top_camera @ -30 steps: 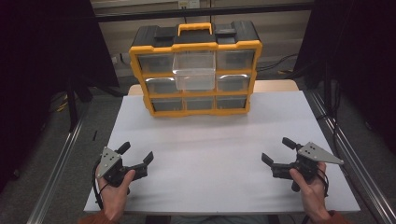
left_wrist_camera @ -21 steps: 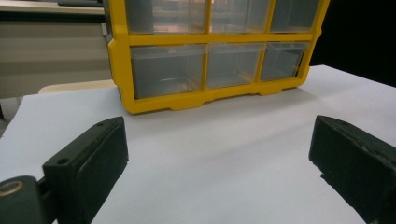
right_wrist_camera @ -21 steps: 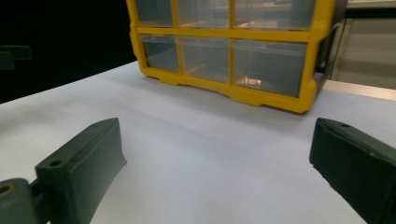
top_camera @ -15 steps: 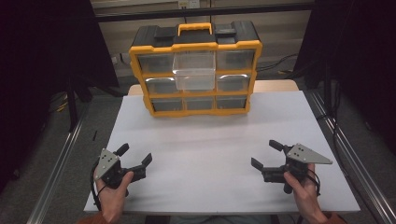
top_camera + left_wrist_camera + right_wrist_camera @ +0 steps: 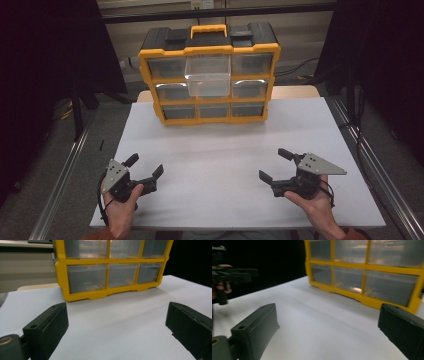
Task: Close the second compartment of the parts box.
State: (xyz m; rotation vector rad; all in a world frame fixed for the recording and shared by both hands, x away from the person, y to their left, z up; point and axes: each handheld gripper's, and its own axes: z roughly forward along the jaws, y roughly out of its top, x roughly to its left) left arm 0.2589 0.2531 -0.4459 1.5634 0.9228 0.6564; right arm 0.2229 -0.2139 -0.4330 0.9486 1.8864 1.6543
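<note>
The left gripper (image 5: 144,167) hovered low over the near left corner of the bench (image 5: 220,150), jaws spread wide and holding nothing; the right gripper (image 5: 274,165) hung over the near right part of the bench in the same released state, tipped inward toward the middle. Between them lay bare white surface. Well apart from both, at the far edge of the bench, stood the yellow drawer organizer (image 5: 210,75), upright with its black top and handle, and its top middle drawer (image 5: 208,75) stuck out toward the person while the other drawers sat flush. In the left gripper view the bottom row of drawers (image 5: 110,276) faced the jaws squarely; the right gripper view took the cabinet at a slant. If that protruding drawer was the goal, the risk lay in the long reach: a gripper arriving tilted could catch the frame beside the drawer and shove the light cabinet back off the far edge, or pinch the clear front crookedly so the drawer jammed or pulled fully out and dropped.
</note>
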